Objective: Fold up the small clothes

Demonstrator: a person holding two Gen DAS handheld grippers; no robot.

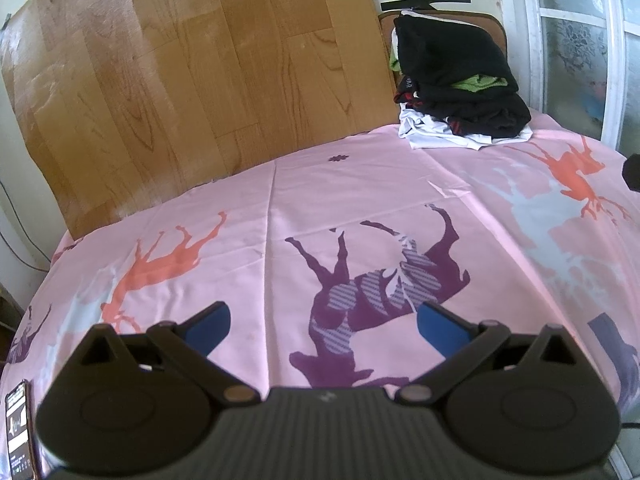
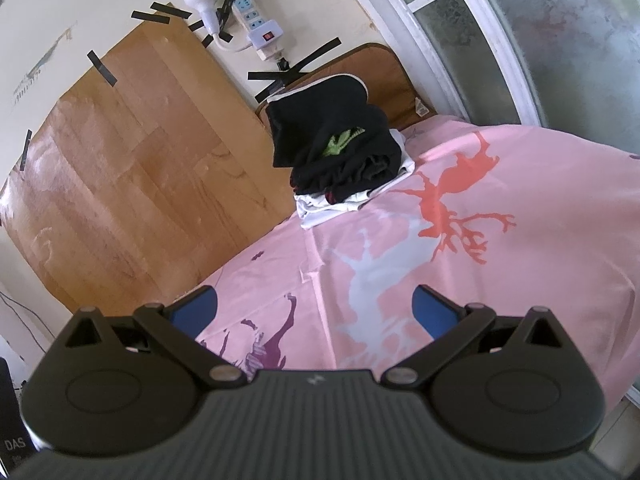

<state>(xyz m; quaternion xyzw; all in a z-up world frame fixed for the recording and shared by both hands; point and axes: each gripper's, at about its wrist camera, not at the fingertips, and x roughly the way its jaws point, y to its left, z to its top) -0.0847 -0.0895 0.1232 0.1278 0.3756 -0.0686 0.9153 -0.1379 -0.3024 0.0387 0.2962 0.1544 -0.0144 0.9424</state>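
Observation:
A pile of clothes (image 1: 460, 84), mostly black with green, red and white pieces, sits at the far right corner of the pink deer-print sheet (image 1: 280, 208). The pile also shows in the right wrist view (image 2: 340, 156) on the same sheet (image 2: 540, 200). My left gripper (image 1: 322, 326) is open and empty, low over the sheet near a purple deer print. My right gripper (image 2: 314, 308) is open and empty, over the sheet well short of the pile.
A wood-pattern board (image 1: 200, 80) leans on the wall behind the sheet. A brown cushion (image 2: 384, 68) stands behind the pile. A window frame (image 2: 460, 40) runs along the right. A power strip (image 2: 256, 24) hangs on the wall. A phone (image 1: 20, 432) lies at lower left.

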